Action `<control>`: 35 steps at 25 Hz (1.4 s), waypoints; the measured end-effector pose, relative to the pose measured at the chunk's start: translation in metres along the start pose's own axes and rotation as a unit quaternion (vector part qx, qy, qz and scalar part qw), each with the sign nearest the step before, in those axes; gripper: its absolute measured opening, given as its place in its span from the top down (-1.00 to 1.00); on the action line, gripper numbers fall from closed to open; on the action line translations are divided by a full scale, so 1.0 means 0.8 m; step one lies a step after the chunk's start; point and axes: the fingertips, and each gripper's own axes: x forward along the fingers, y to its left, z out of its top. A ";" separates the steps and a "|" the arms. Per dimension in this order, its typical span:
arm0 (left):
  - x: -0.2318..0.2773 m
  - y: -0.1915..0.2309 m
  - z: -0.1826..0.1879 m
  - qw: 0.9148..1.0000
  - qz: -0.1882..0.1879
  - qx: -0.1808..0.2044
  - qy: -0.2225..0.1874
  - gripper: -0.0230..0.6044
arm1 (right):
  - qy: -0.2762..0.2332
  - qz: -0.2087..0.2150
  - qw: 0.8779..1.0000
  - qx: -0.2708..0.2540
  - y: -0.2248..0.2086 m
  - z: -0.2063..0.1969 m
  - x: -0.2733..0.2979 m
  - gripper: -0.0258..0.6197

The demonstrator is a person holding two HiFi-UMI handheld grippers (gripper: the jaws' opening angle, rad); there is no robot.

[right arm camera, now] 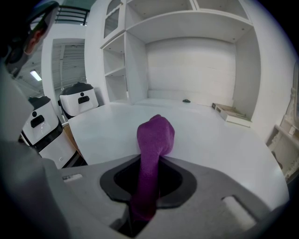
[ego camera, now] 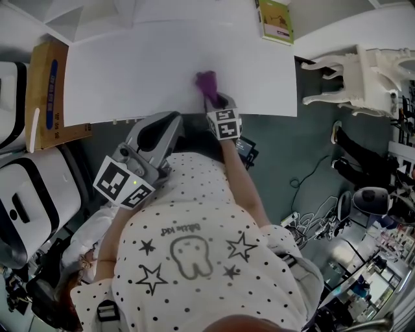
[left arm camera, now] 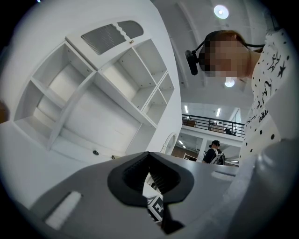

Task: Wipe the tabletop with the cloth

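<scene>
White shirt (ego camera: 194,214), black dots, outlined stars, tooth drawing. On left gripper (ego camera: 170,120), right gripper (ego camera: 215,100): grey shells, black jaw linings, cubes (ego camera: 123,181) bearing black-and-white square markers. Black camera (left arm camera: 190,61) on head strap.

Light: bright, even — ceiling lamps (left arm camera: 221,11) flare, upper right.
Tabletop (ego camera: 162,71): washed-out white, faint shadows.
Edges: gripper views bulge, corners black.
Foreground: soft.

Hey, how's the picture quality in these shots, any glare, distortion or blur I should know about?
Head view: even light, the white tabletop nearly washed out. Left gripper view: strong fisheye bends the shelves, a ceiling light flares, the corners go dark. Right gripper view: the purple cloth is sharp in the right gripper, the edges vignetted.
</scene>
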 end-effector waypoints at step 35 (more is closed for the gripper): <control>0.040 -0.018 -0.009 0.999 0.020 -0.026 -0.026 0.94 | -0.014 0.008 1.000 0.017 -0.034 -0.012 -0.011 0.69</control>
